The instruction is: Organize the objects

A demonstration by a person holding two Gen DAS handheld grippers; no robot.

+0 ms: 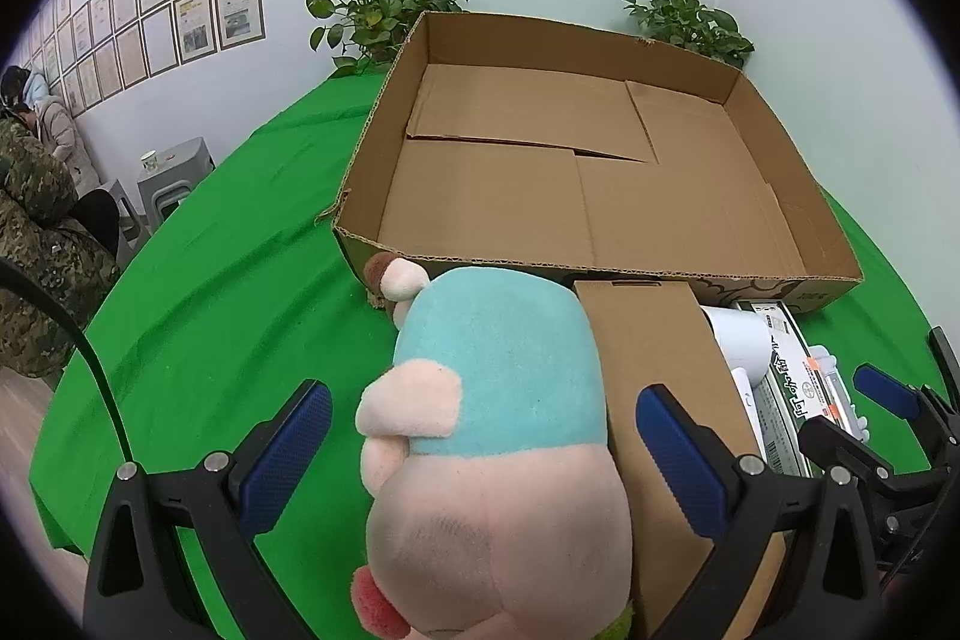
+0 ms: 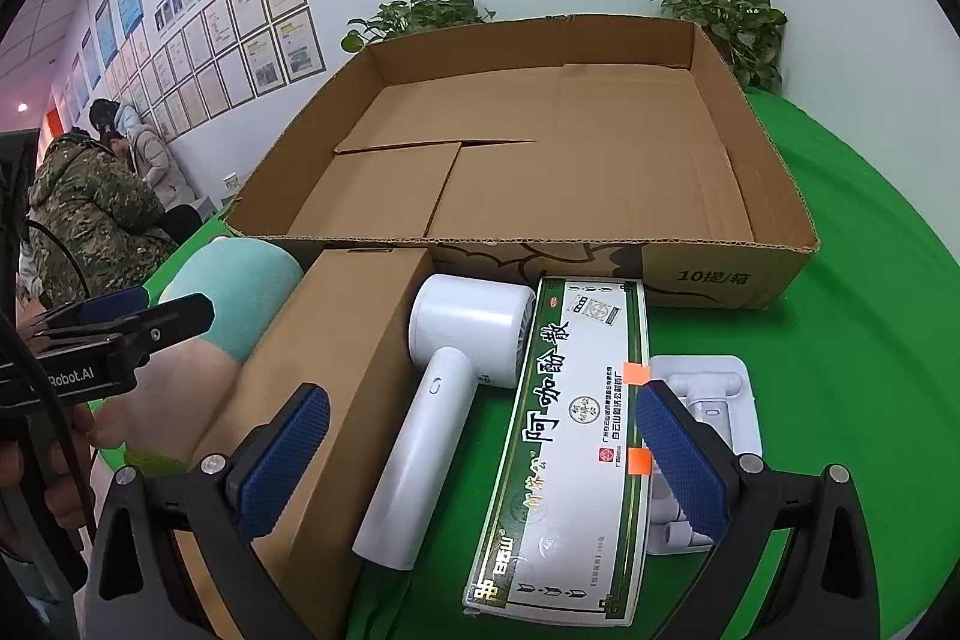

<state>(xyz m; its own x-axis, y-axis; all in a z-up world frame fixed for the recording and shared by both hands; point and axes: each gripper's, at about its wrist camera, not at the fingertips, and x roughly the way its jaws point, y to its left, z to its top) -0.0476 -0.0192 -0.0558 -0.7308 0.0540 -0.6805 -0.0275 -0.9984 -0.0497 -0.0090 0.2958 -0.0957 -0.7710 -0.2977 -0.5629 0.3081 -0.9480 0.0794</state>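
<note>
Plush toy (image 1: pixel 492 436), pink and teal, lies on the green cloth (image 1: pixel 240 280) between the wide-spread fingers of the left gripper (image 1: pixel 483 451), untouched. At its 3 o'clock: small brown carton (image 2: pixel 336 388), white hair dryer (image 2: pixel 444 376), medicine box (image 2: pixel 576 436) under the wide-open right gripper (image 2: pixel 480 454). At 12 o'clock: large cardboard tray (image 1: pixel 600 271).

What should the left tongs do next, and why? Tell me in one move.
Probably close the left tongs on the pink and teal plush toy. They are open, the toy lies between their blue pads, and the large open cardboard tray behind it holds nothing yet.
</note>
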